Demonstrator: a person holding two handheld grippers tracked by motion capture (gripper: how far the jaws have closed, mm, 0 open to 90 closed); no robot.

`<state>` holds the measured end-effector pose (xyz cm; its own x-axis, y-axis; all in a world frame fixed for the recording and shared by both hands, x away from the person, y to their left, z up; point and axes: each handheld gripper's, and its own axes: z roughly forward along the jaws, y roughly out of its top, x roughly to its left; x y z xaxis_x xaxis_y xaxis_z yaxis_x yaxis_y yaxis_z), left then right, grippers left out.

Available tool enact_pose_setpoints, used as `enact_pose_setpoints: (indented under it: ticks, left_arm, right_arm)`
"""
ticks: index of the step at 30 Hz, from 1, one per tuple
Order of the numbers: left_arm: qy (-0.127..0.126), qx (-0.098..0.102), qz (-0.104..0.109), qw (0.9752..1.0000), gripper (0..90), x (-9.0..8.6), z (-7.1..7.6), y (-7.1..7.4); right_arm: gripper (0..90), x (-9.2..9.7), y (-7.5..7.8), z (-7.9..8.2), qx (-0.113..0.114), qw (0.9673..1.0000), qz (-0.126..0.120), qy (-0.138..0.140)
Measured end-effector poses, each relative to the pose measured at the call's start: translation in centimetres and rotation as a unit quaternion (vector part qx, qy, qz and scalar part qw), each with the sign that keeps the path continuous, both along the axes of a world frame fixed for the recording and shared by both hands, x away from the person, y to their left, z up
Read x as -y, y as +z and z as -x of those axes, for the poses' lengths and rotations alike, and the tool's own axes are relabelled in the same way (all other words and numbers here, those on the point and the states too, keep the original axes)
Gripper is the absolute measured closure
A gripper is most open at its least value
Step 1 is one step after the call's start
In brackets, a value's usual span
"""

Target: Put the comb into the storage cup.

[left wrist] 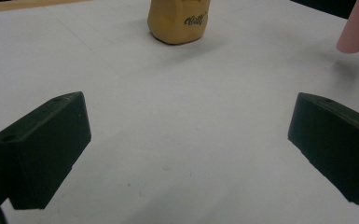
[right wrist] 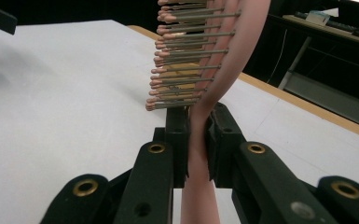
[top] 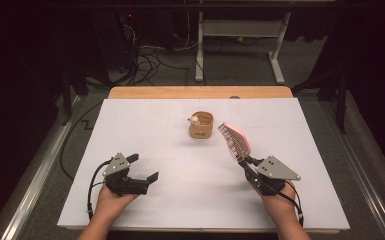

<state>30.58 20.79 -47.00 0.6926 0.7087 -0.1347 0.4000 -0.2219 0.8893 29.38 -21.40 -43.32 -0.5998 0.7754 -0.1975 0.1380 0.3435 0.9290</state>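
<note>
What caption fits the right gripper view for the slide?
Right tool shut on the neck of a pink plastic hairbrush with pink-tipped metal bristles, held above the white table sheet.

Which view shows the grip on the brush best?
The right gripper view: the right gripper has its fingers clamped on the pink brush handle, just below the bristles. The high view shows the brush small. The left gripper view catches a pink tip.

Dark cursive lettering on the tan holder (left wrist: pixel 179 21), partly cut off, not clearly readable
</note>
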Motion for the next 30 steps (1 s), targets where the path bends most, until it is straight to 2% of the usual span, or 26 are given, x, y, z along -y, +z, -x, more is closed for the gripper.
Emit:
enact_pose_setpoints:
  ticks: [6,12,18,19,28,30]
  left_arm:
    - [0.003,0.0,0.008,1.0,0.0,-0.5,0.1,0.0]
    - [0.003,0.001,0.011,0.9999,0.1,-0.6,0.2,0.1]
    - [-0.001,0.004,0.008,1.0,0.1,-0.5,0.3,0.1]
    - [-0.003,0.005,0.007,1.0,0.1,-0.5,0.3,0.1]
    - [-0.009,0.01,0.0,0.9999,0.0,-0.2,0.4,-0.1]
    - [-0.011,0.011,-0.003,0.9999,0.0,-0.1,0.4,-0.1]
  right_arm:
    - [81.6,0.6,-0.1,-0.1,-0.012,0.9996,-0.027,-0.003]
    - [81.6,0.9,-0.3,-0.4,-0.018,0.9989,-0.043,-0.002]
    - [81.6,1.1,-0.3,-0.5,-0.025,0.9977,-0.063,-0.004]
    - [81.6,1.2,-0.3,-0.5,-0.028,0.9968,-0.075,-0.005]
    - [81.6,1.3,-0.4,-0.7,-0.032,0.9943,-0.101,-0.007]
    - [81.6,1.2,-0.4,-0.8,-0.026,0.9951,-0.094,-0.013]
